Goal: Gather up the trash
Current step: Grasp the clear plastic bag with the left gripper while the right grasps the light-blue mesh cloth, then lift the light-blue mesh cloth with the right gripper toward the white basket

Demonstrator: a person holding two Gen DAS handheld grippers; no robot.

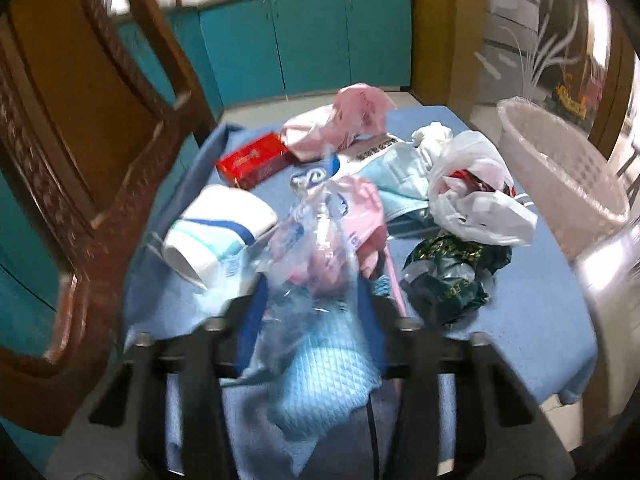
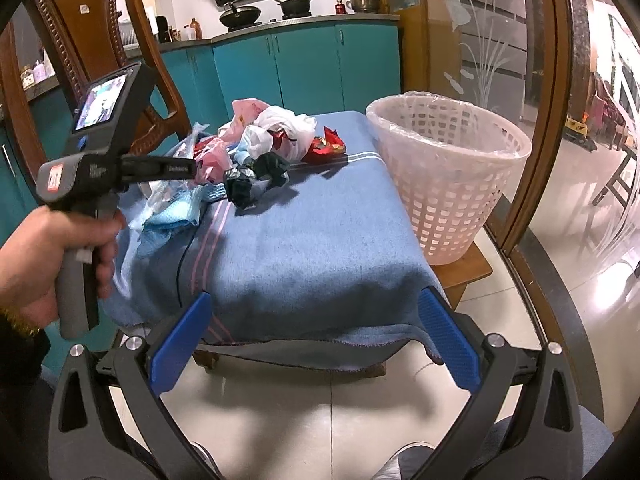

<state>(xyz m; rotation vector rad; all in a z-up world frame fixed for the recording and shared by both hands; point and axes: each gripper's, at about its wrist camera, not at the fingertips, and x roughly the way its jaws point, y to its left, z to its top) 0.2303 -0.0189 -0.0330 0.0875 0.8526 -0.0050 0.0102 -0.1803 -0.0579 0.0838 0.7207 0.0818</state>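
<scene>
Trash lies piled on a blue blanket-covered table (image 2: 320, 240). In the left wrist view my left gripper (image 1: 316, 304) is shut on a clear plastic bag (image 1: 316, 252) with pink and light blue wrapping in it, just above the blanket. Around it lie a white paper cup (image 1: 216, 232), a red box (image 1: 256, 160), a pink bag (image 1: 352, 116), a white plastic bag (image 1: 476, 196) and a dark green wrapper (image 1: 452, 276). My right gripper (image 2: 320, 340) is open and empty, off the table's near edge. The left gripper (image 2: 172, 168) also shows in the right wrist view, over the pile.
A white lattice waste basket (image 2: 448, 176) lined with clear plastic stands on a wooden stool right of the table. A carved wooden chair (image 2: 96, 40) stands at the table's left. Teal cabinets are behind, a glass door (image 2: 500, 40) to the right.
</scene>
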